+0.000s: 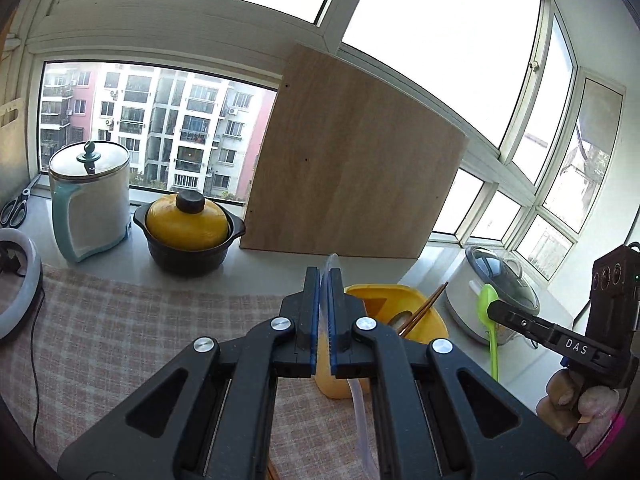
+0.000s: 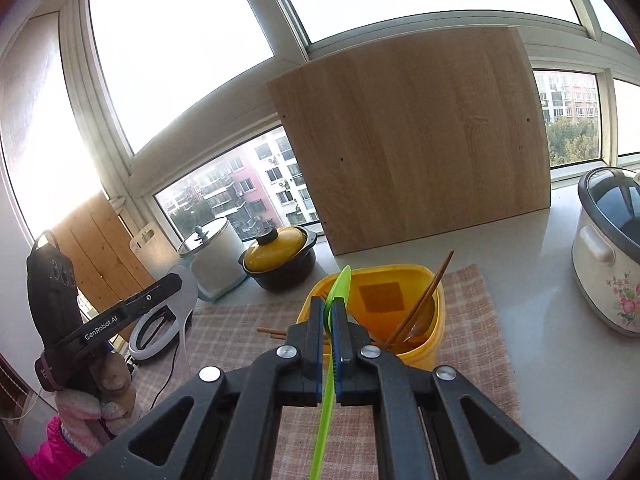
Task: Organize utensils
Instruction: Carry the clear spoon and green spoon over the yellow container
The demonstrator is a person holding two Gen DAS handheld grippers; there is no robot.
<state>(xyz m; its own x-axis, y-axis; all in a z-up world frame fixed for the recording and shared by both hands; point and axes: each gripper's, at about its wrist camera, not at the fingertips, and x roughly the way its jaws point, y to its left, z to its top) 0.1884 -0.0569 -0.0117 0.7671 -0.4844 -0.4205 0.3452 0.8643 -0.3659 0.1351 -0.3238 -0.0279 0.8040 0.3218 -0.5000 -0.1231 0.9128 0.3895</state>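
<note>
Gripping a clear plastic spoon (image 1: 333, 268), the left gripper (image 1: 324, 280) is clamped tight – the spoon's bowl pokes up past the fingertips, its handle trails down under the gripper. The right gripper (image 2: 327, 304) is likewise clenched, on a green spoon (image 2: 340, 284), bowl up, handle running down toward the camera. Both hang above a checked cloth (image 2: 240, 320) on the counter (image 2: 560, 360). Just ahead sits a yellow bin (image 2: 432, 344) on the cloth, w/ brown chopsticks (image 2: 432, 284) and a spoon-like thing leaning inside; more chopstick ends (image 2: 272, 333) lie on the cloth left of it. Right of the bin – a white cooker (image 2: 604, 264) w/ glass lid. Further back, a wooden board (image 2: 420, 140) stands propped at the window (image 2: 180, 40), beside a black pot w/ yellow lid (image 2: 280, 258) and a white kettle (image 2: 218, 256). Scissors (image 1: 16, 206) lie far left.
</note>
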